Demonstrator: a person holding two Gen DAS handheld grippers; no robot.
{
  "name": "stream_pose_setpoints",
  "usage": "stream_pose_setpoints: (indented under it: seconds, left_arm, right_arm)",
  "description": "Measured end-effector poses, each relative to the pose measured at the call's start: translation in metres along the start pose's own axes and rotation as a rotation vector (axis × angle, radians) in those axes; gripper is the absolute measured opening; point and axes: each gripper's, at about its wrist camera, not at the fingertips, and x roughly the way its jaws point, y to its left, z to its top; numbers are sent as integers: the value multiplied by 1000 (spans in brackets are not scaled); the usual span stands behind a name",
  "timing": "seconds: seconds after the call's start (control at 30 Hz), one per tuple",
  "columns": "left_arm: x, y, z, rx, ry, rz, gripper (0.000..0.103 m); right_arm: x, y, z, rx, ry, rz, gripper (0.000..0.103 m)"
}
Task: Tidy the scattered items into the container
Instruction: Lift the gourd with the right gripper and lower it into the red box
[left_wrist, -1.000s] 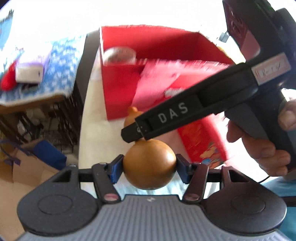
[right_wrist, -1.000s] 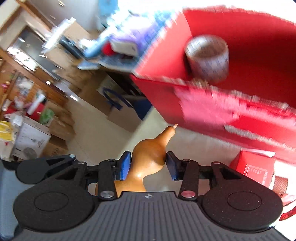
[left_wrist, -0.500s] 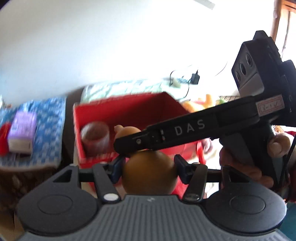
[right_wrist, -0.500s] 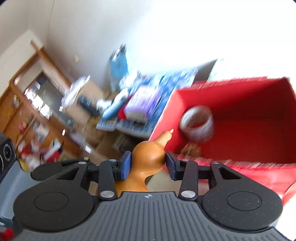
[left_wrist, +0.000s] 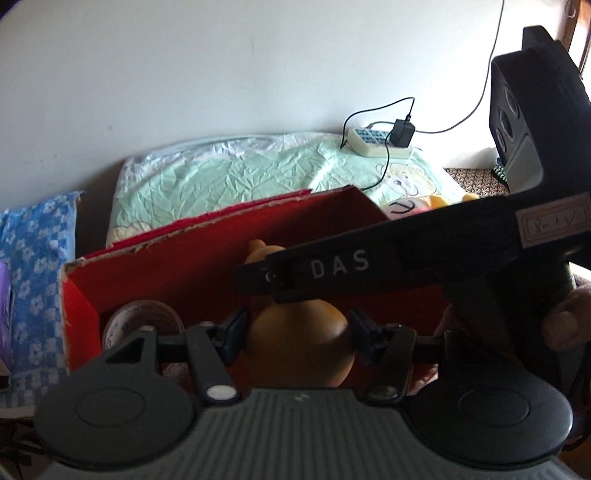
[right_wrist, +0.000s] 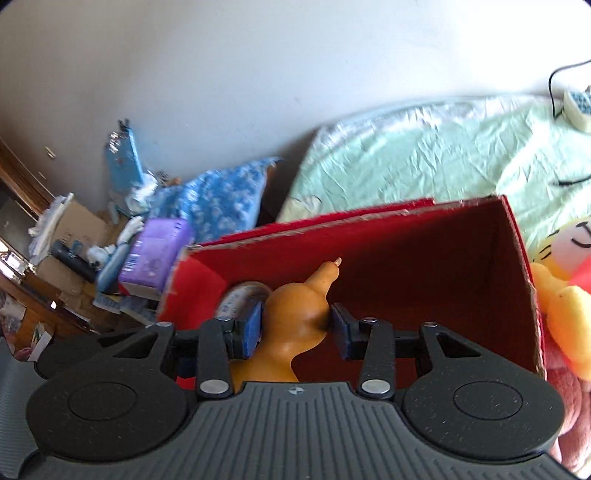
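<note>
Right wrist view showed the largest thing first: the red box (right_wrist: 424, 266), open at the top, standing against a bed with a pale green sheet (right_wrist: 424, 155). The far wall of the box rose behind the grippers, and its inside was mostly bare. A roll of tape (right_wrist: 240, 295) lay in the left corner of the box, partly hidden.

The gourd (right_wrist: 295, 317) was held in the air over the near edge of the box, not yet inside on the floor of it. Both tools gripped it together. The right gripper (right_wrist: 295, 325) was closed on the narrow waist, and the left gripper (left_wrist: 299, 332) was closed on the round lower bulb (left_wrist: 301, 347).

The long axis of the gourd ran away from the right gripper, forward and a little upward, so the thin stem tip (right_wrist: 337, 261) pointed to the far wall. The box floor lay below and ahead of both grippers. In my judgement the next move needed lowering before any release, and the right gripper, holding nearer the stem, would lead it.
</note>
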Motion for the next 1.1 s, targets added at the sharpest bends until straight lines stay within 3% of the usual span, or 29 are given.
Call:
stream_pose_setpoints:
  seconds: [0.27,0.43,0.63,0.8,1.0,1.1]
  left_arm:
    - [51,31,2,-20,114,102,59]
    - [59,48,0,-126,159,127,54]
    - [70,40,0,-72,175,228,57]
    - [78,48,2,-97,227,193,53]
    - [76,46,1,-78,233,228,52]
    - [74,44,0,-33,238,253,57]
  right_arm:
    - [52,-5,-4,-104,209,-108,44]
    - [61,0,-8,-145,288,-70,44]
    - [67,-6,-9,-112,347,-48,44]
    - [63,-11,-10,-90,365,18,44]
    - [66,-16,-11,-58,427,64,44]
    - [67,-16,-11,-48,460,90,45]
